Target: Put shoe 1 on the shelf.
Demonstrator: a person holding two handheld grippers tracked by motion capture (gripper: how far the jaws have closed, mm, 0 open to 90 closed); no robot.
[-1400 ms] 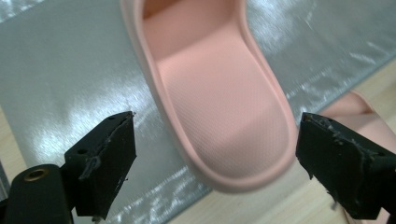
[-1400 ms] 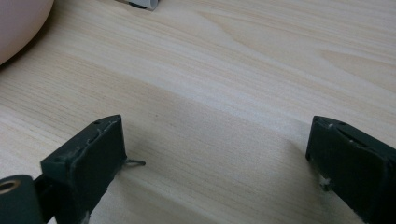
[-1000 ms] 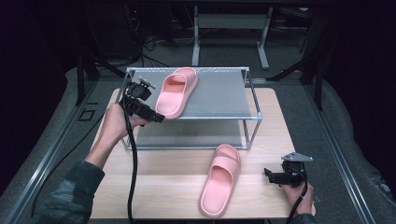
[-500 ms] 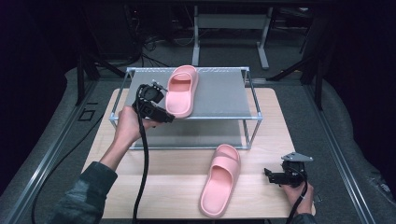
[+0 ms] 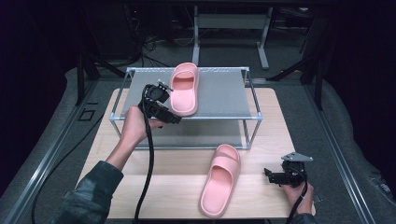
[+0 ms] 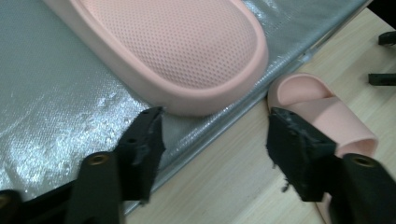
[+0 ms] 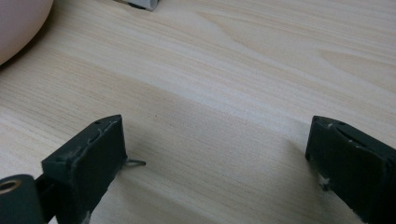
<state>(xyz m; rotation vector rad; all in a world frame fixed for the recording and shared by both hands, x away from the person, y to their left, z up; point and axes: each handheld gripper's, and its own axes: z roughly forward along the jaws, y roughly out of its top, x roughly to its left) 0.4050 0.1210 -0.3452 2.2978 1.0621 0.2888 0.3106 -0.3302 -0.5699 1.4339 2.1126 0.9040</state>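
One pink slipper lies on the silver top of a metal rack, heel toward the front rail. My left gripper is at that heel, and its jaws have just been opening. In the left gripper view the heel sits just beyond the gripper, with no pad pressing on it and nothing between the jaws. A second pink slipper lies on the wooden table in front of the rack. My right gripper rests open on the table to its right, with bare wood between the jaws.
The rack has a lower shelf and thin metal legs standing on the table. A black cable hangs from the left gripper across the table's front left. Dark floor, rails and stands surround the table.
The left hand has moved right along the rack's front edge. The slipper on top has turned from slanted to nearly straight. The right gripper has stayed put.
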